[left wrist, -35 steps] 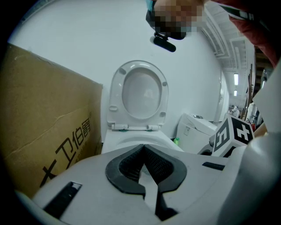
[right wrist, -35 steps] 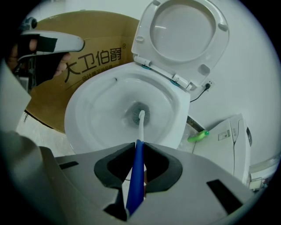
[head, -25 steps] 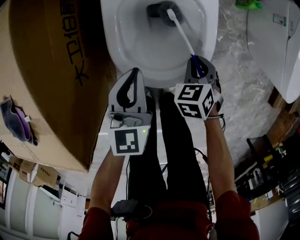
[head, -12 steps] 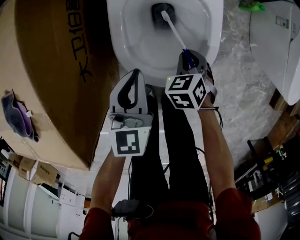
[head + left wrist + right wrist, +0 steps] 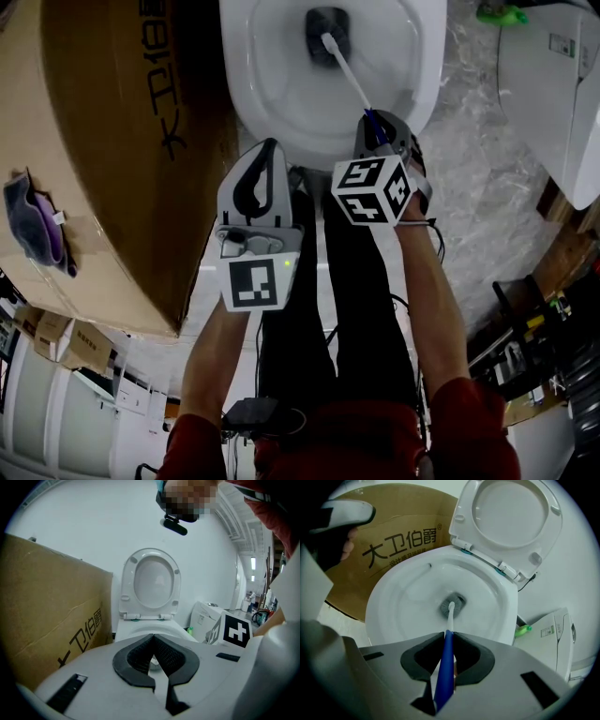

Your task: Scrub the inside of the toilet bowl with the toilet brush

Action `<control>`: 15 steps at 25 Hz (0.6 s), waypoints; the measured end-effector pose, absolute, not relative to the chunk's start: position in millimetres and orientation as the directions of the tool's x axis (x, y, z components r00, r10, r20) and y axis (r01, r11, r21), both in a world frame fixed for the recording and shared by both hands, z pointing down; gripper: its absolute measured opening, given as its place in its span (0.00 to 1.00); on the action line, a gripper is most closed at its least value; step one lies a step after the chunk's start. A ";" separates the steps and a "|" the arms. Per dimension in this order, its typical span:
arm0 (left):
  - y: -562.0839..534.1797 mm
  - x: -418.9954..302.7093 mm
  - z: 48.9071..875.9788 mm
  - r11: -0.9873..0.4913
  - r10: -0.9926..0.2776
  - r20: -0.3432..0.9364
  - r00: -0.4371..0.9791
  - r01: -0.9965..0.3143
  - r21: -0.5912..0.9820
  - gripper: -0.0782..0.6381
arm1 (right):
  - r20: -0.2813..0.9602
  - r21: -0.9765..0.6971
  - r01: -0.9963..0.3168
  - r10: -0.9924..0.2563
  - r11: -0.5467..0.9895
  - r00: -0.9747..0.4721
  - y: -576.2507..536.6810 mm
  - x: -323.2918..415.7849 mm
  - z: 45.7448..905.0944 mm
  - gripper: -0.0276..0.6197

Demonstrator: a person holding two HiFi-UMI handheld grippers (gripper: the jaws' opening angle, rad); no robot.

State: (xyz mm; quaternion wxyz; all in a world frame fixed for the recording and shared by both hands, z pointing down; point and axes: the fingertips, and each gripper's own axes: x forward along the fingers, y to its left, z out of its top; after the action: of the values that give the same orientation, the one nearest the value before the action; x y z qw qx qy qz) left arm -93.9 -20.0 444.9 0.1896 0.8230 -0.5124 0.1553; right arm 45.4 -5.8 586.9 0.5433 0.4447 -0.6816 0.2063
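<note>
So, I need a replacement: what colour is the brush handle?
The handle is blue, white toward the head; right gripper view.

Big brown cardboard box [image 5: 94, 141] fills nine to eleven o'clock in the head view, black print down its side and a purple item [image 5: 36, 232] on it at nine. At two o'clock there's a white boxy unit [image 5: 553, 84] with a small label, a green object [image 5: 497, 10] just beside it at one. The floor [image 5: 487, 187] there is grey and mottled. Four o'clock, dark clutter [image 5: 534, 337], too murky to name. Eight o'clock, small cartons [image 5: 56, 345]. From the left tool's view, a plain white wall [image 5: 70, 522], strip lights [image 5: 253, 563] glowing at three.
</note>
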 end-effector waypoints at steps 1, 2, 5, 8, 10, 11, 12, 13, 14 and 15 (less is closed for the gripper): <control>-19.4 -93.6 443.7 -0.405 -0.784 0.448 0.428 -0.901 0.152 0.13 | 0.925 0.199 -0.832 -0.379 0.518 -0.015 -1.2 45.4 585.5 0.14; -18.8 -93.3 442.2 -0.407 -0.785 0.446 0.430 -0.901 0.151 0.13 | 0.926 0.196 -0.833 -0.376 0.518 -0.016 3.7 45.2 583.7 0.14; -16.5 -92.2 436.6 -0.411 -0.786 0.440 0.433 -0.899 0.150 0.13 | 0.931 0.183 -0.839 -0.365 0.512 -0.020 18.7 45.7 576.5 0.14; -12.0 -91.9 428.0 -0.411 -0.788 0.436 0.435 -0.899 0.153 0.13 | 0.936 0.150 -0.863 -0.351 0.482 -0.033 31.2 48.6 566.8 0.14; -9.2 -91.9 419.7 -0.412 -0.791 0.430 0.436 -0.898 0.152 0.13 | 0.936 0.121 -0.888 -0.350 0.443 -0.047 36.4 51.1 558.6 0.14; -7.9 -91.5 414.9 -0.413 -0.792 0.427 0.436 -0.898 0.151 0.13 | 0.934 0.113 -0.897 -0.354 0.427 -0.051 37.9 52.9 553.6 0.14; -6.6 -90.9 409.3 -0.413 -0.794 0.423 0.436 -0.898 0.151 0.13 | 0.932 0.111 -0.903 -0.360 0.415 -0.051 39.2 55.0 548.1 0.14; -5.3 -89.9 403.0 -0.411 -0.797 0.419 0.435 -0.899 0.151 0.13 | 0.930 0.111 -0.907 -0.365 0.407 -0.050 40.7 57.3 542.4 0.14; -3.9 -88.7 395.9 -0.410 -0.799 0.416 0.435 -0.899 0.153 0.13 | 0.929 0.107 -0.912 -0.367 0.397 -0.050 42.7 59.5 536.4 0.14; -2.5 -87.5 388.0 -0.409 -0.801 0.412 0.435 -0.899 0.154 0.13 | 0.928 0.100 -0.918 -0.368 0.385 -0.054 45.0 61.4 530.2 0.14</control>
State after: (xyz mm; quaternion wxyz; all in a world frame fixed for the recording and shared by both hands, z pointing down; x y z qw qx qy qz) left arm -87.5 -2.5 388.0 0.1787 0.8280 -0.5133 0.1381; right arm 61.4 45.0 530.2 0.4932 0.4796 -0.6702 0.2786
